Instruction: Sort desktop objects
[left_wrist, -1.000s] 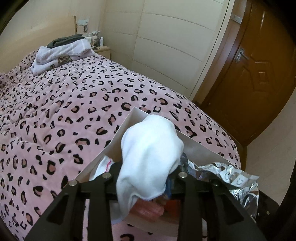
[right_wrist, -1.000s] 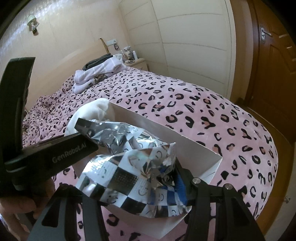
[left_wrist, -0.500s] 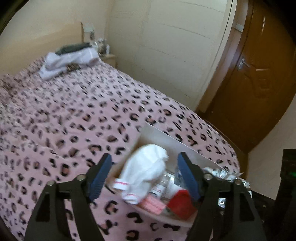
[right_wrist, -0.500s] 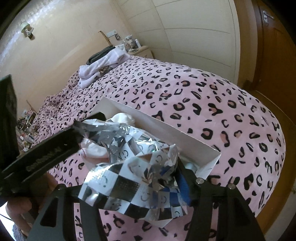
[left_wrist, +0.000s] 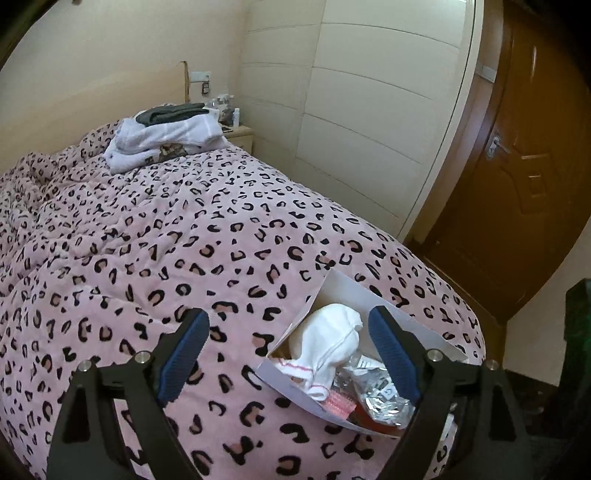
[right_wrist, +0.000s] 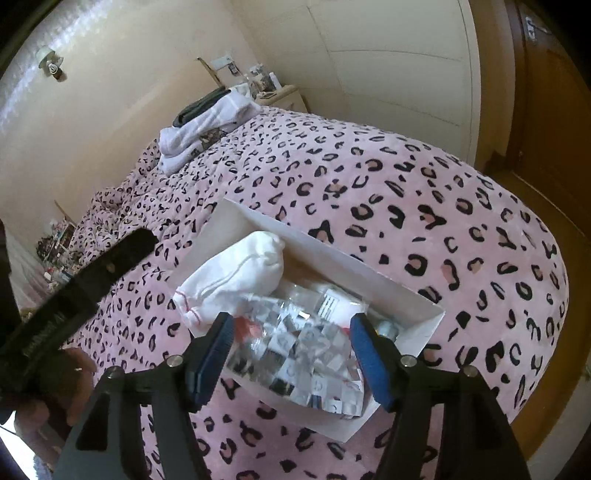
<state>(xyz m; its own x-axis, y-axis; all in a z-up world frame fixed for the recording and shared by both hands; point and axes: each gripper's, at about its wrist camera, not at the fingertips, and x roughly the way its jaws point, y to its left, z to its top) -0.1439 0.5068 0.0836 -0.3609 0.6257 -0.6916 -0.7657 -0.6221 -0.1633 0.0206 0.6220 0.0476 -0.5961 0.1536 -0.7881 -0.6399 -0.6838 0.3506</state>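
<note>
Box (right_wrist: 255, 225) sits on the bed (left_wrist: 155, 236) near its foot-end corner, and it's full: white sock (right_wrist: 236, 277) piled at one end, crinkled foil wrapper (right_wrist: 306, 347) at the other, bits of red and pink packaging plus a small bottle tucked underneath. Everything the sort could want looks to be inside already. No loose items on the bedspread nearby.

Risk from here, imo: the wrapper is heaped high and spills over the near wall of the box, so a nudge or its own springiness could tip it out onto the bed. Sock is bulky too, sitting proud of the rim. Soft bedding under a light cardboard box, close to the bed edge, so any bump from a gripper could tilt or slide it.

Left gripper (left_wrist: 291, 354) hangs above and short of the box, fingers spread wide, nothing between them. Right gripper (right_wrist: 291, 358) hovers right over the wrapper, angled down, also spread wide and holding nothing, w/ foil showing in the gap. A hand (right_wrist: 55, 391) on the left tool shows at the edge of the right view.
</note>
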